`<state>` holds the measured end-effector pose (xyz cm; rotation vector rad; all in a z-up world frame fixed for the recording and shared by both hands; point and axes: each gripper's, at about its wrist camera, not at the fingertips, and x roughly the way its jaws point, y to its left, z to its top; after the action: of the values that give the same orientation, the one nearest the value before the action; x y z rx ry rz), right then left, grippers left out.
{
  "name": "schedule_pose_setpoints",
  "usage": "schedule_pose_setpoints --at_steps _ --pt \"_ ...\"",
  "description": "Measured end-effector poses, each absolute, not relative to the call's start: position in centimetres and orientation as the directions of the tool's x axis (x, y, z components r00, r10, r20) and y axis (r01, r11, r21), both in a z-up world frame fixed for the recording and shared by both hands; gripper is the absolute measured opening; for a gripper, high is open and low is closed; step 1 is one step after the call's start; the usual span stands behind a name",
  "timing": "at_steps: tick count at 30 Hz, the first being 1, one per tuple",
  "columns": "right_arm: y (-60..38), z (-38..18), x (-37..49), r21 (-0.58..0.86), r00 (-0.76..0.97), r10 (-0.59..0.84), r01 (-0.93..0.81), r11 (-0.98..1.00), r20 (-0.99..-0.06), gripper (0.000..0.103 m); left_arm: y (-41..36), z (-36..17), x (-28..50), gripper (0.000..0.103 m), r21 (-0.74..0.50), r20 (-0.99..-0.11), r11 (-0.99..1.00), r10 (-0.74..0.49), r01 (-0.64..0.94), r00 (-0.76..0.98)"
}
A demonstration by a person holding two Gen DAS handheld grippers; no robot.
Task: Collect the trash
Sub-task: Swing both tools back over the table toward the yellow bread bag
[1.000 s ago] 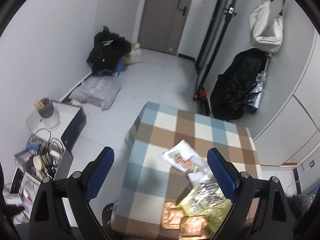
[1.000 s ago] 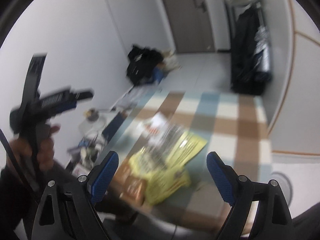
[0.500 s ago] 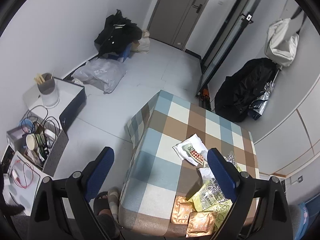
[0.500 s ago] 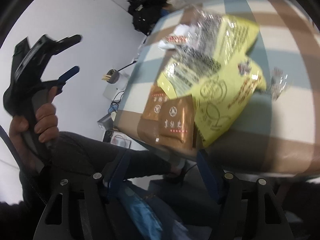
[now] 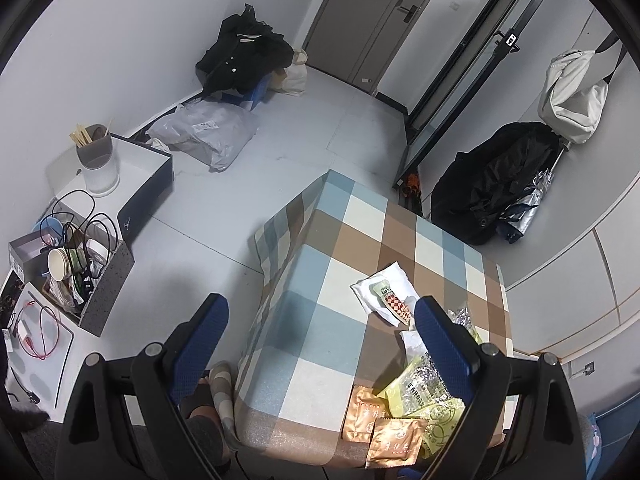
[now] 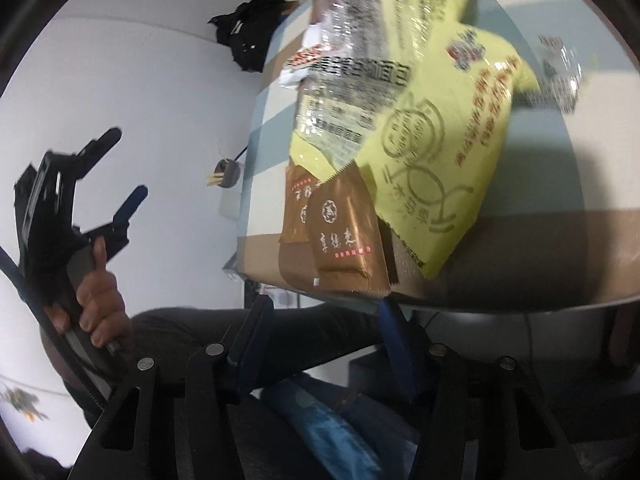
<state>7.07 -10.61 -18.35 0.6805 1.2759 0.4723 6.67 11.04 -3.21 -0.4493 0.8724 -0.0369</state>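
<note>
Right gripper (image 6: 324,320) closing, empty, below brown packets (image 6: 340,232)

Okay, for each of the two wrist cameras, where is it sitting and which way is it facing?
Left wrist: on the open left gripper, high, angled down over the checked tablecloth table; a slippered foot shows.
Right wrist: on the closing right gripper, low at the table edge, nothing between its jaws; a hand shows.
Shared: brown foil sachets, yellow snack bag.
</note>
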Motion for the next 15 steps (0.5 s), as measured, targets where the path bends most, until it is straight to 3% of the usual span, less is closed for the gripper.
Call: schedule_pose_setpoints --at_steps 6,11,15 --pt "-10.7 -17.5 6.7 0.675 0.254 0.648 0.027 0.738 -0.718 0.054 11.0 -3.3 6.7 0.092 -0.397 -0.732 0.905 -0.212 -0.152 0.648" --pt "-10.8 -18.9 6.5 0.728 0.231 0.698 0.077 0.681 -0.678 0.054 11.0 -3.3 6.6 0.092 -0.392 -0.734 0.906 -0.206 -0.156 0.647" --pt "-10.6 -19.6 6.9 0.765 0.23 0.731 0.122 0.633 -0.642 0.046 11.0 -3.5 6.6 0.092 -0.386 -0.739 0.909 -0.201 -0.159 0.643"
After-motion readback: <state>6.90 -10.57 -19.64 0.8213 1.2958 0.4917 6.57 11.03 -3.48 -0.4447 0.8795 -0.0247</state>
